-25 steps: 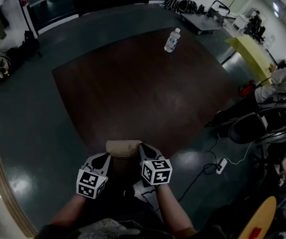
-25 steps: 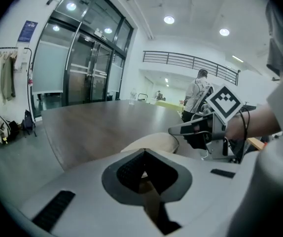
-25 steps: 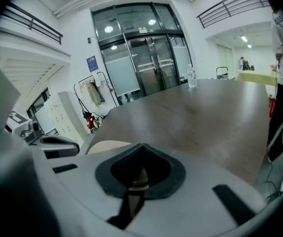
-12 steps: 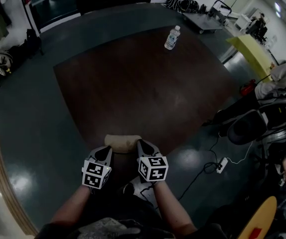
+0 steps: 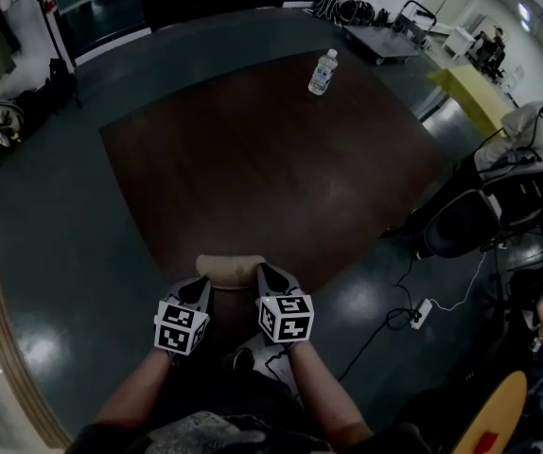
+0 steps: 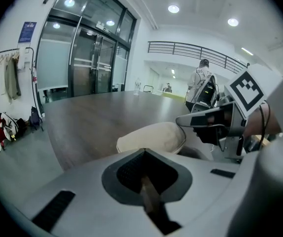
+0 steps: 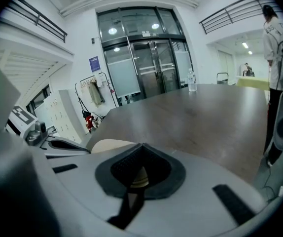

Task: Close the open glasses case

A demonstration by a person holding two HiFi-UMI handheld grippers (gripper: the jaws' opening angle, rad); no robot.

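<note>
Just rounded, smooth beige glasses case (image 5: 231, 267)

Glasses case (image 5: 231, 267) on table (image 5: 271, 168), near edge

Here's the dark brown wooden worktop (image 5: 271, 168), stretching away ahead of the left hand-held gripper (image 5: 196, 287) and the right hand-held gripper (image 5: 270, 277), matte with a faint grain. Right at its near edge, between the two gripper tips, lies a cream-beige, rounded glasses case (image 5: 230, 267). Far ahead and a little right, near the far corner, a clear plastic water bottle (image 5: 321, 72) stands upright, well apart from the case.
</note>
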